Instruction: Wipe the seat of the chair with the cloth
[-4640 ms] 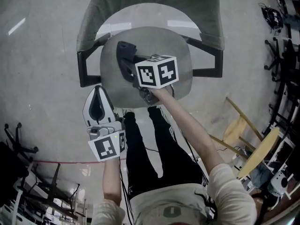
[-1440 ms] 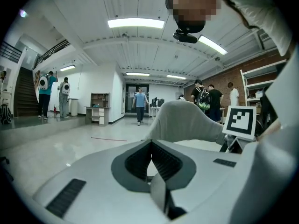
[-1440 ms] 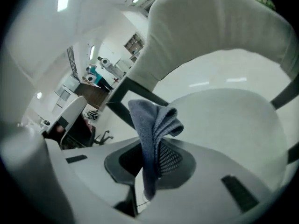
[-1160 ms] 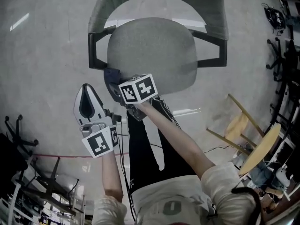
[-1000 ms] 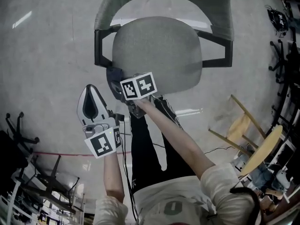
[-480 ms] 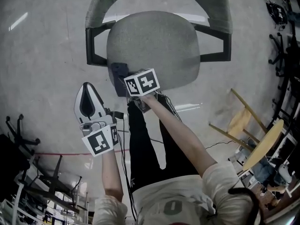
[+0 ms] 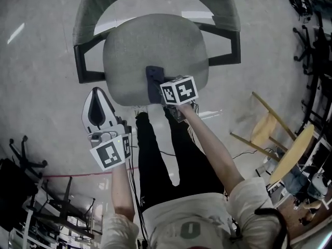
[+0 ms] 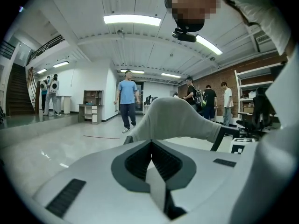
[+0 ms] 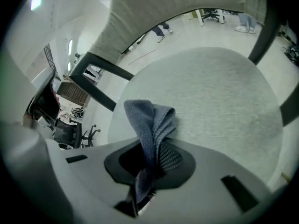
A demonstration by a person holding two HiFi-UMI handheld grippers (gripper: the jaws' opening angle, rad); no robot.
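Right gripper view: right hand-held gripper [image 9: 142, 174] clamps cloth [image 9: 150, 120], extending toward the backrest [image 9: 154, 13].

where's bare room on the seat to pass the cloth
Bare: the seat from the cloth back to the backrest and out to both armrests. Crowded only at the front edge, where the right gripper clamps the cloth.

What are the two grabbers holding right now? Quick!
Left gripper: closed, holding nothing.
Right gripper: closed on the blue-grey fluffy cloth, over the grey fabric chair seat.
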